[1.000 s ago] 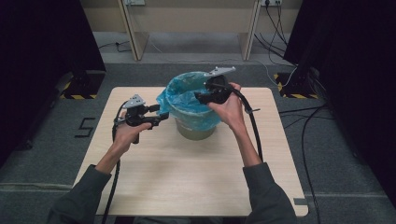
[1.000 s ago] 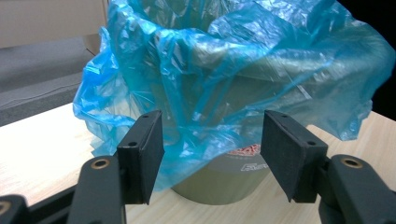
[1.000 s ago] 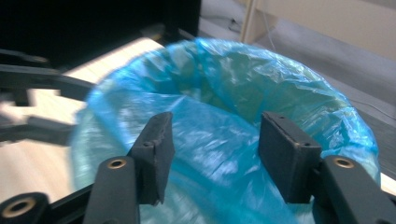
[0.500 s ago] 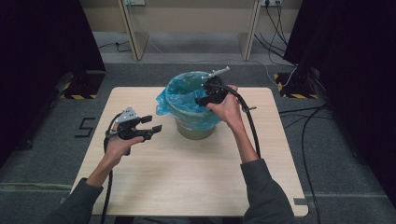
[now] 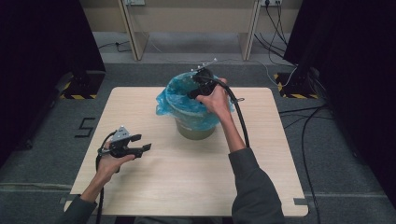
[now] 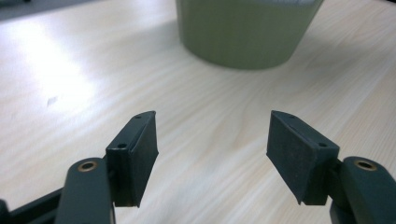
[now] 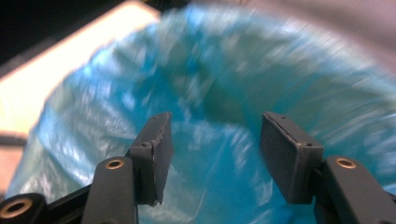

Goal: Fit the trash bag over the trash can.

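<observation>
While the left claw (image 5: 145,148) hangs low over the near left part of the wooden table (image 5: 140,186), its jaws stand spread with nothing between them, having just been opening; in the left gripper view the bare tabletop lies under and between the pads, and the olive bin (image 6: 245,32) stands on the table ahead of that claw, well apart from it. Seen from the high view, this claw points level toward the bin (image 5: 196,128), which sits beyond it and to its right, near the middle of the table. Farther off, the right hand (image 5: 215,95) holds the right claw (image 5: 190,95) over the bin's far rim, tipped down toward the opening. Its jaws are spread too, and in the right gripper view the blue bag (image 7: 224,93) that lines the bin lies just beyond and below its pads, blurred; I cannot tell whether either pad touches the plastic, but nothing is pinched between them. The bag's edge (image 5: 170,100) folds out over the bin's rim on the side facing the left claw.
</observation>
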`<state>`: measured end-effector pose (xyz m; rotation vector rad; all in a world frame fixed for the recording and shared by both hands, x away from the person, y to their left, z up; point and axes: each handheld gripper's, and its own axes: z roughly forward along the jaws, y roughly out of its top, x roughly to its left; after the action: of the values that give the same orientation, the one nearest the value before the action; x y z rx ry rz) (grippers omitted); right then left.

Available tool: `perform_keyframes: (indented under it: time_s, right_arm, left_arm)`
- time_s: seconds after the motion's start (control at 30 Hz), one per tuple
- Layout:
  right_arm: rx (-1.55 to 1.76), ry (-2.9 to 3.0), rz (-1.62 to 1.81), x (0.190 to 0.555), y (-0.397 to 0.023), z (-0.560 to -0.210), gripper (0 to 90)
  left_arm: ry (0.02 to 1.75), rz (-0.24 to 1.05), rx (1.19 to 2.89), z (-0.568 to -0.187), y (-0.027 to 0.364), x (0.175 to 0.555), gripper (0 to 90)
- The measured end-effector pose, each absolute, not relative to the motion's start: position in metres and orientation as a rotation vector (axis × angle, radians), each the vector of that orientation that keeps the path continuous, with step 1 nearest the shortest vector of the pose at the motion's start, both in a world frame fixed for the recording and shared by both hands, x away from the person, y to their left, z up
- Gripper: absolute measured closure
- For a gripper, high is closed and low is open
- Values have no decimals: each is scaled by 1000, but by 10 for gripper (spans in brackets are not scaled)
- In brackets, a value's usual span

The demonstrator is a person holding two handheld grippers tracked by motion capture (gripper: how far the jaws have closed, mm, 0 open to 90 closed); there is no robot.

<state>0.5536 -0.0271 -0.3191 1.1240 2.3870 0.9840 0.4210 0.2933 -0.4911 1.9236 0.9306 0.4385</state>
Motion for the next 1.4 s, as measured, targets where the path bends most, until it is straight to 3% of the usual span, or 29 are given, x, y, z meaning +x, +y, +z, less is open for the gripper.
perform_keyframes:
  time_s: [0.4,0.77,1.13,1.4]
  right_arm:
    - [1148,2518,857,552,-30,-347,430]
    - [1135,2341,1049,557,-31,-311,355]
    - [1248,2326,989,581,-38,-322,345]
    - [1215,2261,1051,564,-57,-310,348]
  left_arm:
    - [1013,440,1952,-517,313,416,330]
    - [1038,470,2081,-523,314,408,283]
    - [1052,450,2078,-523,319,406,258]
    - [1049,449,2080,-523,319,406,254]
